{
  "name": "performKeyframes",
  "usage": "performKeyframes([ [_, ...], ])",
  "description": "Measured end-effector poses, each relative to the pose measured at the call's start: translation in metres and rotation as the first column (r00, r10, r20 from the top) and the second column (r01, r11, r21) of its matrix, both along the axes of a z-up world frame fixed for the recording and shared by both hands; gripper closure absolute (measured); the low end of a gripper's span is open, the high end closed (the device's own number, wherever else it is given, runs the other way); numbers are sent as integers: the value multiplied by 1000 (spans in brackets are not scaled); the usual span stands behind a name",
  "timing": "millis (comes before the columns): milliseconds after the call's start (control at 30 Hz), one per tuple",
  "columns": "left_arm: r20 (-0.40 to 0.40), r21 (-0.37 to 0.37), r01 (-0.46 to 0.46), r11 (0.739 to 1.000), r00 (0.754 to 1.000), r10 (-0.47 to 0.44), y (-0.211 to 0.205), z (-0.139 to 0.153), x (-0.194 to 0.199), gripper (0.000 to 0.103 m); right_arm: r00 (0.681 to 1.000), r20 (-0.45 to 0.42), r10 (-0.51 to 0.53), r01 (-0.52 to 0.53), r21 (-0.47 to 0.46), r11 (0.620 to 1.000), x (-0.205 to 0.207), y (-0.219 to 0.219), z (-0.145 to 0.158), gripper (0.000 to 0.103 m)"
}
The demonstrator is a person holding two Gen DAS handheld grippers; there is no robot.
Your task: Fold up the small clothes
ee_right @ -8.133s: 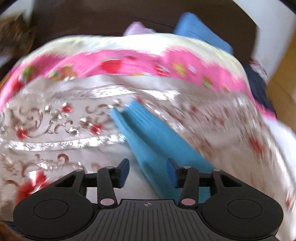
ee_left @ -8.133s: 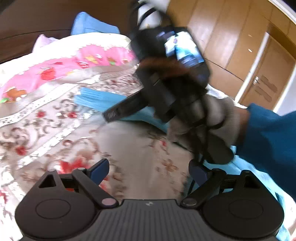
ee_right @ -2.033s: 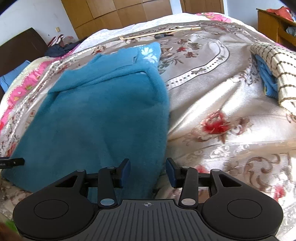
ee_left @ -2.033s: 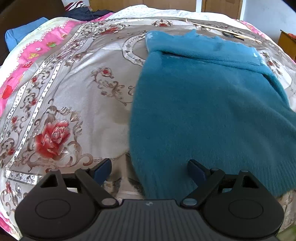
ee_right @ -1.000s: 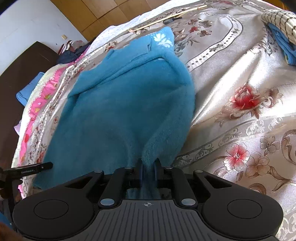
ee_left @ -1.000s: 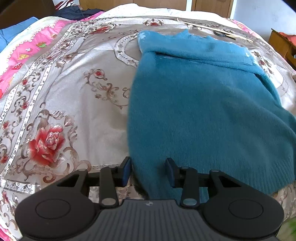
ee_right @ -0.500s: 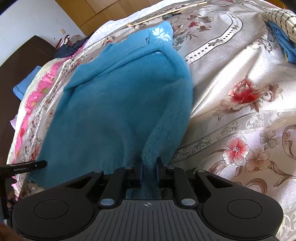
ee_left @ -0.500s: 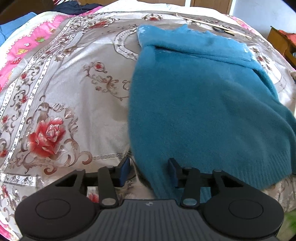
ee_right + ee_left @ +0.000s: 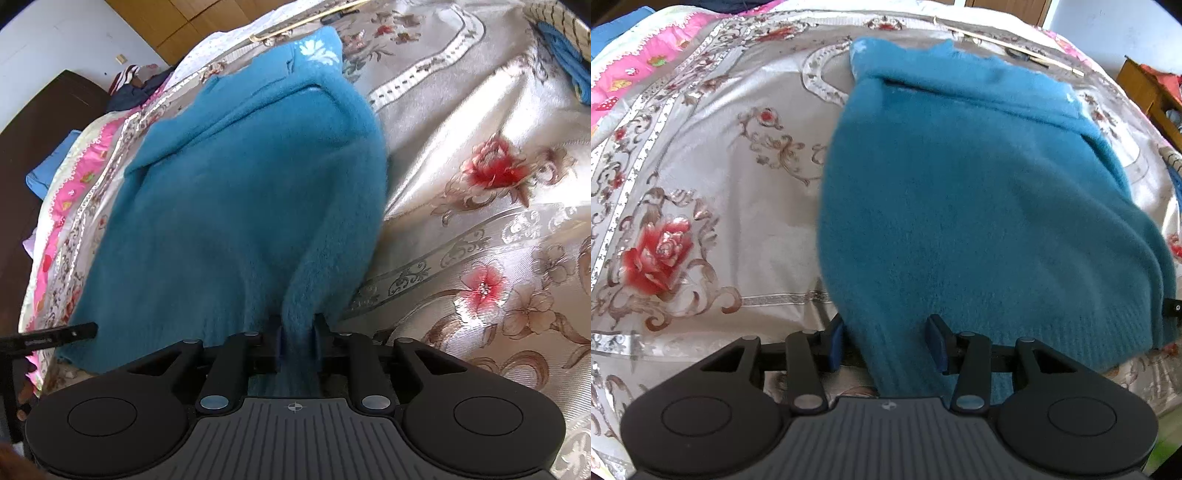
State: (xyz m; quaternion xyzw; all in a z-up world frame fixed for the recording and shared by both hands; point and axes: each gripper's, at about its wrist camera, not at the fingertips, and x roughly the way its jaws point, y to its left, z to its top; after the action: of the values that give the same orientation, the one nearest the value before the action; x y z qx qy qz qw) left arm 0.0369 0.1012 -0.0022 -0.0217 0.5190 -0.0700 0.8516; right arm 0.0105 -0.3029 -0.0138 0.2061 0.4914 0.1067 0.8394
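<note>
On the bed (image 9: 701,166), the right hand-held gripper (image 9: 297,343) pinches the blue sweater's (image 9: 979,206) hem; the left hand-held gripper (image 9: 886,343) straddles it, fingers spread.

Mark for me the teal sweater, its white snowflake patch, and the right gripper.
teal sweater (image 9: 979,206), left wrist view, middle of the body.
white snowflake patch (image 9: 317,51), right wrist view, centre of the motif.
right gripper (image 9: 297,341), right wrist view, between fingertips pinching the hem.
</note>
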Motion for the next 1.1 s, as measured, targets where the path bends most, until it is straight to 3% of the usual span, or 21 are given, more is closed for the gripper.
performKeyframes([
  [100,-10,-15,-13,1000,1000,13,0,1,2,52,1000,-5,-1,1,14,1000,2,0,0,85],
  [167,-13,-89,-11,996,1000,10,4,2,1,77,1000,2,-8,8,34,999,0,-2,1,91],
  [333,28,-174,-14,985,999,19,4,13,1,80,997,65,-30,22,125,992,-3,-9,16,92],
  [467,91,-263,2,965,996,23,2,31,14,80,985,170,-41,10,179,984,6,-7,42,93],
  [633,195,-422,2,906,977,89,9,61,47,80,949,292,-121,24,316,949,40,-16,79,93],
  [733,263,-433,2,902,957,124,13,80,70,80,917,360,-171,50,321,946,66,-23,98,93],
  [900,326,-432,-14,902,930,170,19,96,121,80,895,389,-219,101,302,948,118,-26,109,93],
  [1100,320,-397,-70,915,924,210,20,77,210,80,874,373,-312,205,299,932,195,-31,101,93],
])
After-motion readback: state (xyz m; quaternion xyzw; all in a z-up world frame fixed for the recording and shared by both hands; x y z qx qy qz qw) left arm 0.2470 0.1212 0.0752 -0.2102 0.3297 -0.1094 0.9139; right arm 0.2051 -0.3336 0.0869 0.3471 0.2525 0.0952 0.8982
